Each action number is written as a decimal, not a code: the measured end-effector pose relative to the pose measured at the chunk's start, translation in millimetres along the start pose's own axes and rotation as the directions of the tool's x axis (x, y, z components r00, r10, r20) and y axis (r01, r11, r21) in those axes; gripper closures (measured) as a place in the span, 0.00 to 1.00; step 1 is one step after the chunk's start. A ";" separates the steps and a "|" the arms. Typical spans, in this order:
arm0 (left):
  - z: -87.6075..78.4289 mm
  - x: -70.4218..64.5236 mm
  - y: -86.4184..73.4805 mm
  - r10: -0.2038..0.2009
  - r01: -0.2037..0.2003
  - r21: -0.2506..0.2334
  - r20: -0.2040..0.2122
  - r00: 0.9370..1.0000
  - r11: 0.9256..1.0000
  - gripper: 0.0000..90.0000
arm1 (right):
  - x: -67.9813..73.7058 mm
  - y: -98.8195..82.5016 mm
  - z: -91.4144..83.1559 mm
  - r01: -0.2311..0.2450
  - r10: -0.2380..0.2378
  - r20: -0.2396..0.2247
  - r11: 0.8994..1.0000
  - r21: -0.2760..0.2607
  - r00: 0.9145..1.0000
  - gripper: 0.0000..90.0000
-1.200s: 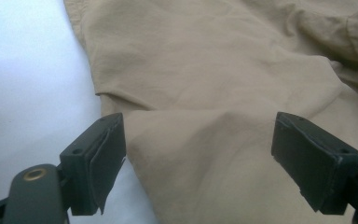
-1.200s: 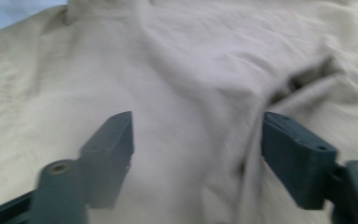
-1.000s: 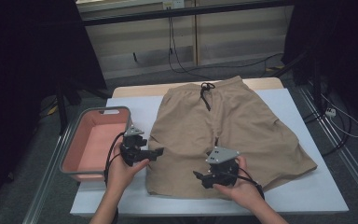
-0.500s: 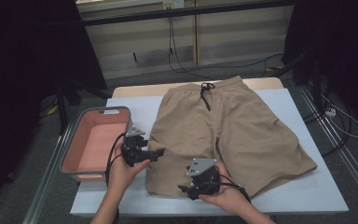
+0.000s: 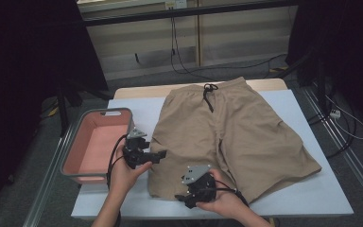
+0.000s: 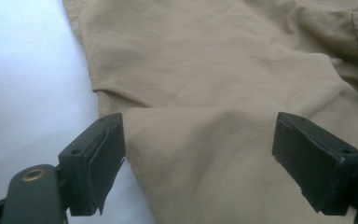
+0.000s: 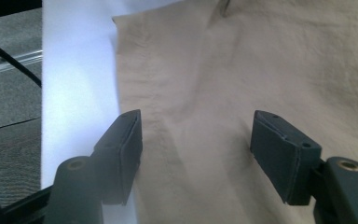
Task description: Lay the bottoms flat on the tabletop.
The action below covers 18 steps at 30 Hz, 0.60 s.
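High view: tan cotton drawstring shorts flat on white-covered table, waistband far, leg hems near. Left hand-held gripper at outer side edge of near-left leg, jaws apart, cloth edge between, unpinched. Right hand-held gripper at that leg's hem corner, jaws just been closing, hem between, not yet clamped. Both within reach; right nearer hem.

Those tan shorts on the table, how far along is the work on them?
Barely begun. The shorts lie spread flat, unfolded. The left gripper and right gripper hang open at one leg's edge and hem, the right's jaws just narrowing, gripping nothing. The pink bin holds nothing.
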<state>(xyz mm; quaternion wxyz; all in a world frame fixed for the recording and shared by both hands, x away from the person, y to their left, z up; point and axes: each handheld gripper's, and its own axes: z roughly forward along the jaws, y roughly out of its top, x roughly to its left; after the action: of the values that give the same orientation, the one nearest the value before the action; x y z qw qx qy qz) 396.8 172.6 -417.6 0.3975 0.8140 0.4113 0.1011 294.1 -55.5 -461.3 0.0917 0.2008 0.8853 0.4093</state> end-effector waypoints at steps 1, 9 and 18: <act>0.3 -0.2 -0.3 -0.007 0.007 -0.004 0.000 1.000 1.000 0.19 | 1.1 0.9 -0.6 -0.003 0.003 -0.008 1.000 -0.008 1.000 0.38; 0.1 0.7 -0.6 -0.008 0.008 -0.002 -0.008 1.000 1.000 0.19 | 13.2 5.4 7.8 0.044 -0.043 -0.034 0.999 0.010 0.998 0.42; 0.6 0.8 -1.6 -0.018 0.018 -0.004 -0.008 1.000 1.000 0.19 | 11.1 7.3 9.3 0.038 -0.038 -0.048 0.999 -0.009 0.998 0.92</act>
<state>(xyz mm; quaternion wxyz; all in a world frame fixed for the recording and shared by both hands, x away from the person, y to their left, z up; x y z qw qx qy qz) 396.6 173.5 -419.3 0.3984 0.8090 0.4201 0.1015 289.1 -40.1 -461.7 0.0790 0.1735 0.8893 0.4157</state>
